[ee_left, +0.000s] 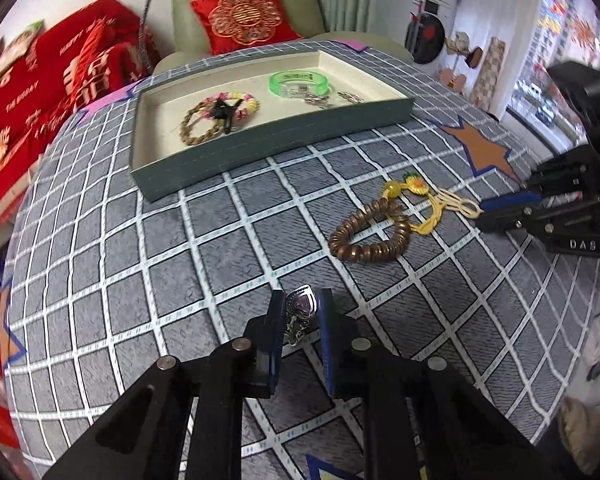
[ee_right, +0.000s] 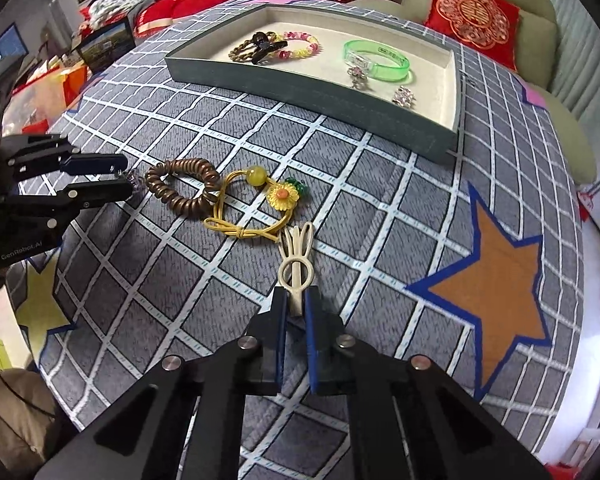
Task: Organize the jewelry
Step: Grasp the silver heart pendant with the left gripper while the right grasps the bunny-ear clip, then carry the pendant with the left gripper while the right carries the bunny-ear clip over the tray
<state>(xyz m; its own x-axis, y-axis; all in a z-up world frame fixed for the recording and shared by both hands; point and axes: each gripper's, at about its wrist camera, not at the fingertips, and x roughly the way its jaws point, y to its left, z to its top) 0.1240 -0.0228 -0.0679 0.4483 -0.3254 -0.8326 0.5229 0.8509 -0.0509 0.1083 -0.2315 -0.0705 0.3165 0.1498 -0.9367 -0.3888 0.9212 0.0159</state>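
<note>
My left gripper (ee_left: pixel 301 302) is shut on a silver ring with a purple stone (ee_left: pixel 300 307), low over the grey checked cloth; it also shows in the right wrist view (ee_right: pixel 129 183). My right gripper (ee_right: pixel 296 298) is shut on the end of a cream hair clip (ee_right: pixel 297 266); it also shows in the left wrist view (ee_left: pixel 485 211). A brown bead bracelet (ee_left: pixel 370 232) and a yellow flower hair tie (ee_right: pixel 256 210) lie between the grippers. The grey tray (ee_left: pixel 268 148) holds a green bangle (ee_left: pixel 299 83), a braided bracelet (ee_left: pixel 198 126), a black clip (ee_left: pixel 225 111) and small sparkly pieces (ee_right: pixel 404 97).
An orange star patch (ee_right: pixel 496 300) is on the cloth to the right of my right gripper. A green armchair with a red cushion (ee_left: pixel 242 20) stands behind the table. Red bedding (ee_left: pixel 52 80) lies beyond the far left edge.
</note>
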